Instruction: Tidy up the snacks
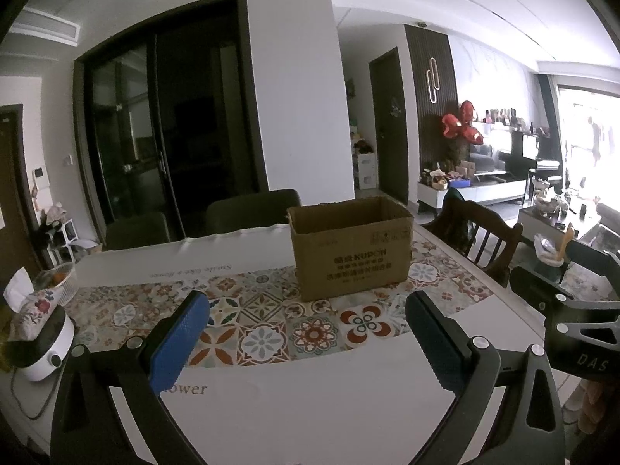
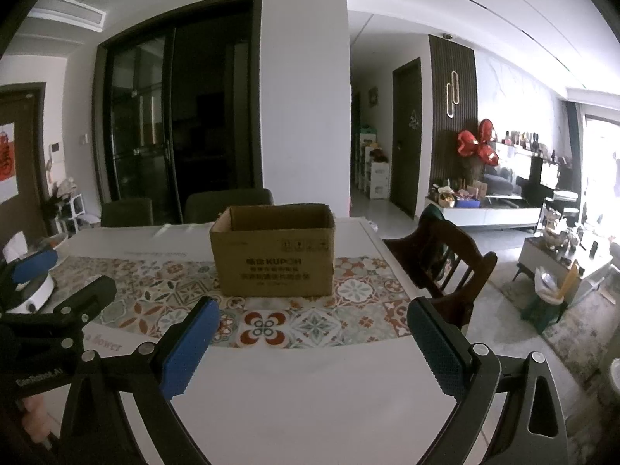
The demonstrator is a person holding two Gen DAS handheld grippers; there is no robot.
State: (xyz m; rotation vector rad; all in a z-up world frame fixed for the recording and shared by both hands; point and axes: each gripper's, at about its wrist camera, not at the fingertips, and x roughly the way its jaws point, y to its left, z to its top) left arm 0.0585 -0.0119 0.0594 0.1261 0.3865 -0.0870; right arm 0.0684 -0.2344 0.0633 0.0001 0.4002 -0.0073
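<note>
- The open cardboard box (image 1: 350,248) stands upright on the tabletop (image 1: 310,407), straight ahead of both tongs and well apart from them, on the patterned tile runner (image 1: 267,321).
- Its long axis runs left to right across both views.
- The left tongs (image 1: 308,343) gape wide and hold nothing; the right tongs (image 2: 312,348) likewise stand spread and empty.
- The box sits right of centre for the left tongs and near centre for the right, so the right looks better lined up.
- No snacks show in either view.
- Nothing lies between tongs and box; a wooden chair (image 2: 441,259) stands at the right edge, a white appliance (image 1: 42,348) far left.
</note>
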